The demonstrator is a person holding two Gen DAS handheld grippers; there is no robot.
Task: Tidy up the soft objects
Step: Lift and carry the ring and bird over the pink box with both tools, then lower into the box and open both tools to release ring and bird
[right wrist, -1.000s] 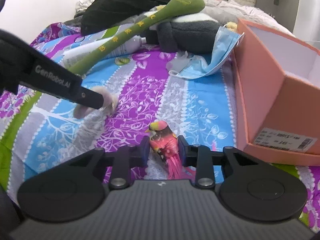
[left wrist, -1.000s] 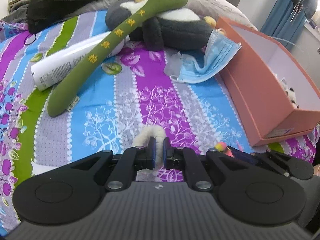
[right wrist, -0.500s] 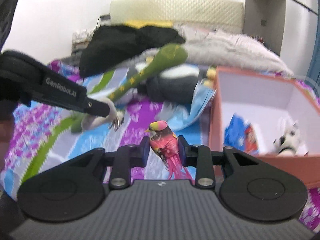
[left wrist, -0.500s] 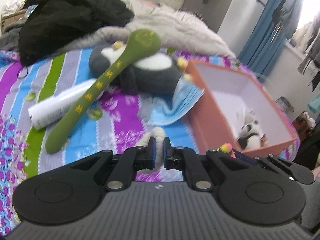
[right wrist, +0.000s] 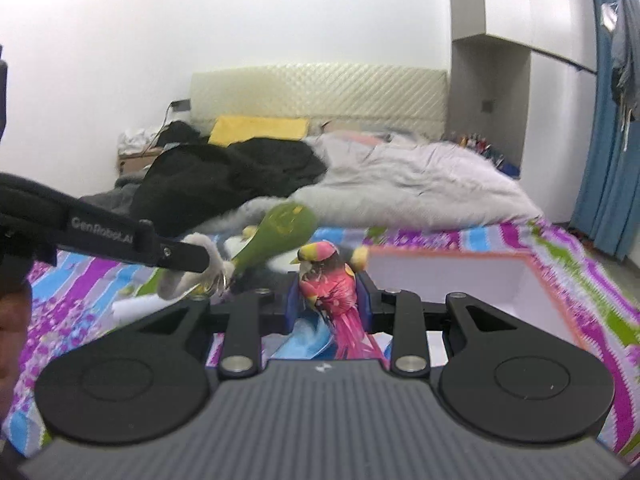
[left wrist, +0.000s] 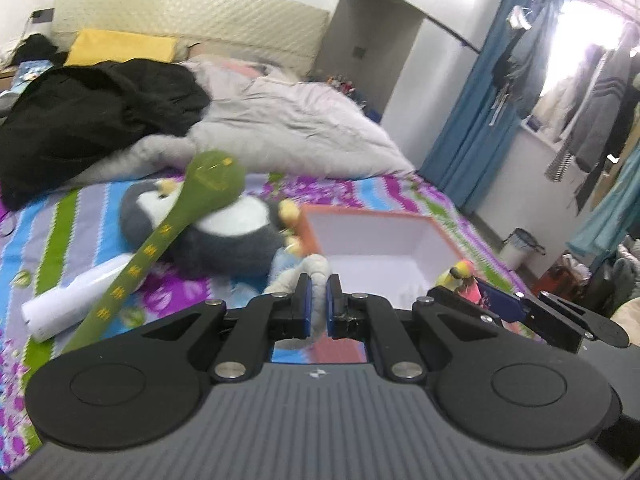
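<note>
Plush toys are held in both tools above the bed (left wrist: 100,216). The left hand-held gripper (left wrist: 317,300) has its jaws almost closed on a thin white fluffy toy (left wrist: 316,276), which stands up between the blue pads; in the right wrist view the same toy (right wrist: 208,268) hangs from the tip of that hand-held gripper (right wrist: 188,258), with a small metal ring on it. The right hand-held gripper (right wrist: 328,300) holds a pink parrot toy (right wrist: 330,284) at a narrow opening, pads pressing on both sides of the body, head up and tail down. In the left wrist view this parrot (left wrist: 460,274) shows at the right, beside the box.

An orange box (left wrist: 372,216) with a white inside lies open on the striped bedsheet near the right edge of the bed. Just beside its left wall lies a grey and white plush penguin (left wrist: 224,236), and a long green plush snake (left wrist: 160,240) lies across the penguin, its head up. A white bottle (left wrist: 68,304) lies under the snake's tail part, toward the left edge. A blue face mask (right wrist: 308,336) shows below the parrot. Behind are a black garment (left wrist: 92,112), a grey quilt (left wrist: 288,128) and a yellow pillow (left wrist: 120,46) by the headboard.
</note>
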